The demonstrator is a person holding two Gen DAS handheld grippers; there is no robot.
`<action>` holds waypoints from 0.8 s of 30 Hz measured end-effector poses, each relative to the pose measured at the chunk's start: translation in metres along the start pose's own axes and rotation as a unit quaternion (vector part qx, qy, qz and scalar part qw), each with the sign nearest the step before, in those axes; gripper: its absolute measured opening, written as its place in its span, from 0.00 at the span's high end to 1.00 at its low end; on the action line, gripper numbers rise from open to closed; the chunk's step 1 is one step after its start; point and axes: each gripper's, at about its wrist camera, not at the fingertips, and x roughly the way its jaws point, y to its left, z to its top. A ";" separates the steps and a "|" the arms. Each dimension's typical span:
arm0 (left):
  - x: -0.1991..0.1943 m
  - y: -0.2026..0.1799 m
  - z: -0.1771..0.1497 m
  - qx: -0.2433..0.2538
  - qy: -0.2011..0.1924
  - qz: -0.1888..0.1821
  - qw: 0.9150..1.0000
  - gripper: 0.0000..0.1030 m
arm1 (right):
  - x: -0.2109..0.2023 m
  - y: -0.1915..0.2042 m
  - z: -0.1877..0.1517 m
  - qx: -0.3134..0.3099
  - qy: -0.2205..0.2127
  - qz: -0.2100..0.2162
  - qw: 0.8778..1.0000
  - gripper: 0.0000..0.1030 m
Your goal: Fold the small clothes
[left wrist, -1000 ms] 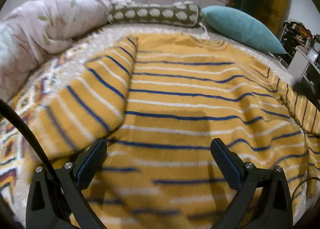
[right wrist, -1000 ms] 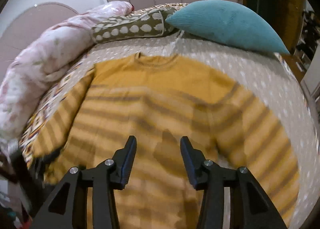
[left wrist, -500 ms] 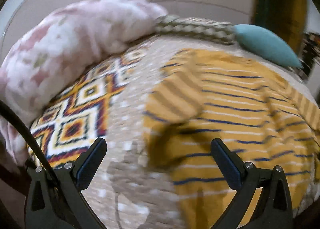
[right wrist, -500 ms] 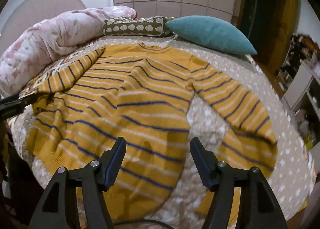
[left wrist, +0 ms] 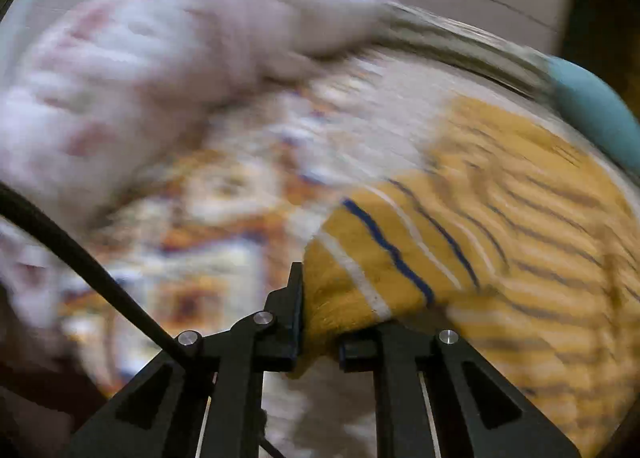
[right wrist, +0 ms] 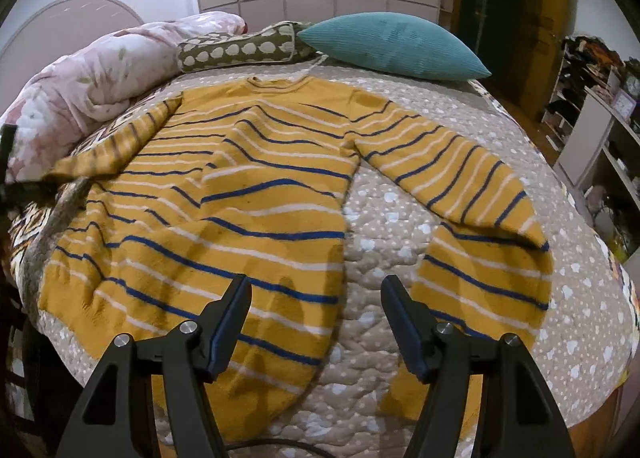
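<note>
The left gripper (left wrist: 320, 322) has just clamped the striped sweater's (right wrist: 224, 194) left cuff (left wrist: 340, 298). The right gripper (right wrist: 316, 318) hangs unclenched above the near hem, grasping nothing.

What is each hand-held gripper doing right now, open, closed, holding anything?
Left hand-held gripper: jaws have just been closing and are shut on the striped sweater at its sleeve cuff.
Right hand-held gripper: open, holding nothing, above the sweater.

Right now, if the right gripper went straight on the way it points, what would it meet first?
Most likely the sweater, at its hem edge beside bare bedspread; the right gripper is open and empty. Depth is unclear.
</note>
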 end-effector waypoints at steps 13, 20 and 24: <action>-0.042 0.006 -0.057 -0.007 0.024 -0.123 0.992 0.45 | 0.021 -0.015 -0.014 0.040 0.040 0.028 0.998 0.30; -0.040 -0.076 -0.129 0.051 0.083 -0.227 0.969 0.44 | 0.026 -0.019 -0.037 0.060 0.054 0.070 0.994 0.28; -0.049 -0.105 -0.140 0.098 0.069 -0.190 0.975 0.90 | 0.027 -0.003 -0.046 0.046 0.045 0.084 0.994 0.27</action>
